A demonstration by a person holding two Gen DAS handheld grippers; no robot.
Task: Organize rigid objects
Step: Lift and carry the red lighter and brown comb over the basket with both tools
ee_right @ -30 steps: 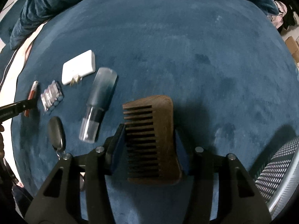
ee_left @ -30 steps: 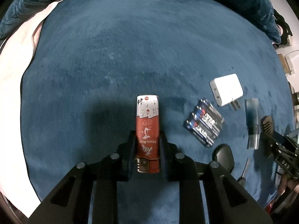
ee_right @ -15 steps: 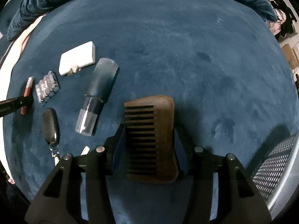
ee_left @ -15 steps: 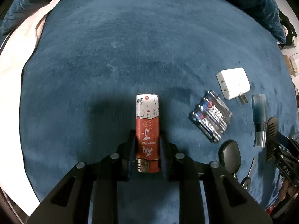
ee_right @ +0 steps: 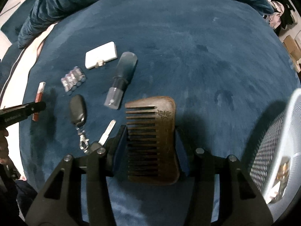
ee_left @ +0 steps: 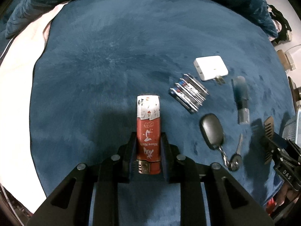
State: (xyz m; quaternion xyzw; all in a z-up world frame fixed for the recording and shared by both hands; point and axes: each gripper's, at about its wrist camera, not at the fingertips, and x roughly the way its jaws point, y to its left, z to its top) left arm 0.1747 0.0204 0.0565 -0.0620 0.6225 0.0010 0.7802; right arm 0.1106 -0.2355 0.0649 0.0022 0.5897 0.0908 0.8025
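My left gripper (ee_left: 148,141) is shut on a red and white lighter (ee_left: 148,124), held above the blue blanket (ee_left: 112,56). My right gripper (ee_right: 150,137) is shut on a brown wooden comb (ee_right: 156,131), teeth to the left. On the blanket lie a white charger (ee_left: 210,67), a pack of batteries (ee_left: 190,92), a dark spray bottle (ee_left: 241,98) and a black key fob with a key (ee_left: 211,130). In the left wrist view the right gripper with the comb (ee_left: 269,130) shows at the right edge. In the right wrist view the lighter (ee_right: 38,98) is in the left gripper's fingers (ee_right: 28,109).
A white mesh basket (ee_right: 278,146) stands at the right, with something small inside. A bunched blue blanket fold (ee_right: 56,1) lies at the back. Pale bedding (ee_left: 18,75) borders the blanket on the left. Clutter (ee_left: 282,26) sits beyond the far right edge.
Both grippers have risen and drawn back with their objects still held. The right one shifted right, so the mesh basket now fills more of its view and the key shows.
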